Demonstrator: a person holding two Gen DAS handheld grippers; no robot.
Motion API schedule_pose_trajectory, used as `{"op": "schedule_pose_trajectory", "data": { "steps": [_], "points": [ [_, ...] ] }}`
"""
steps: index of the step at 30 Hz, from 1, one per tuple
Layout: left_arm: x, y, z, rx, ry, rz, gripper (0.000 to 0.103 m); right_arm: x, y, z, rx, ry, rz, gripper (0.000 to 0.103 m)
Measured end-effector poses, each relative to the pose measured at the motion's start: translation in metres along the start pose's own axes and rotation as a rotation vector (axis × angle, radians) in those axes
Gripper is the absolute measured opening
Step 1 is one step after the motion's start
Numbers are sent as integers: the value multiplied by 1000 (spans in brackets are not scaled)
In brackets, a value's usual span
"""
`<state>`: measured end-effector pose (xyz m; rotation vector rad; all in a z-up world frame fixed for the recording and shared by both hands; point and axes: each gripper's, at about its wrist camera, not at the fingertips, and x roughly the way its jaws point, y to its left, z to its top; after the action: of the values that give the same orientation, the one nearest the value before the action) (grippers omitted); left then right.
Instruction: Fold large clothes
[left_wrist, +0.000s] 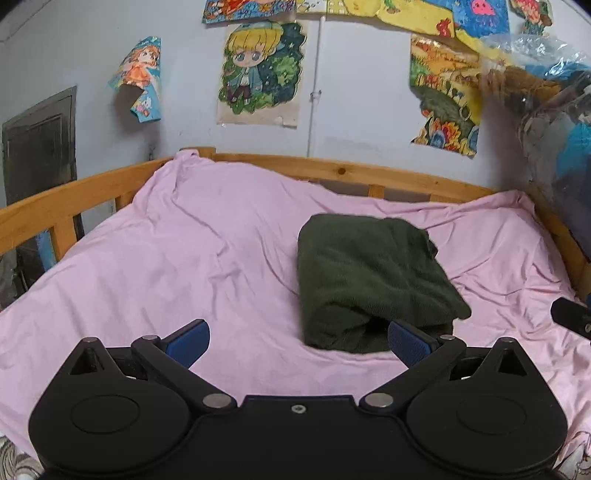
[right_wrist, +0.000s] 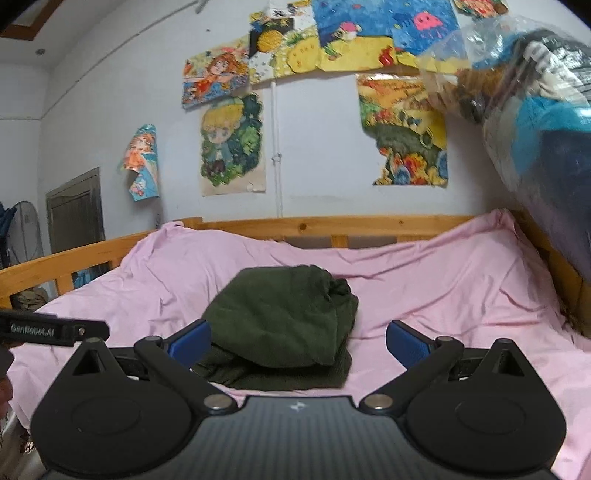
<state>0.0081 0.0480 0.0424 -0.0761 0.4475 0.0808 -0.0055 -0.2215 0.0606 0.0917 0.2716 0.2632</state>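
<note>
On the left, our left gripper (left_wrist: 297, 341) hangs with its blue pads spread wide and nothing between them, low over the near edge of the bed (left_wrist: 92, 184). The pink sheet (left_wrist: 166, 258) from there to the left rail lies bare and rumpled, so we have free room on that side.

Toward the middle sits the dark green garment (left_wrist: 369, 273), already folded into a compact, thick bundle, a little right of centre and closer to the near edge than to the headboard. We judge the folding nearly done; the lower layer pokes out unevenly at the front, so perhaps a tidy-up remains.

Our right gripper (right_wrist: 297, 341) is likewise wide and empty, just short of the bundle. Further right the sheet is clear up to the right rail, where a plastic bag (right_wrist: 535, 129) overhangs.
</note>
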Motion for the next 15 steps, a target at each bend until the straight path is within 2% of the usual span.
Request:
{"op": "schedule_pose_trajectory", "data": {
  "steps": [8, 15],
  "points": [
    [12, -3, -8, 12, 40, 10, 102, 12, -10, -9, 42, 45, -28, 103],
    [17, -5, -14, 9, 75, 8, 102, 17, -7, -19, 29, 97, -52, 103]
  ]
}}
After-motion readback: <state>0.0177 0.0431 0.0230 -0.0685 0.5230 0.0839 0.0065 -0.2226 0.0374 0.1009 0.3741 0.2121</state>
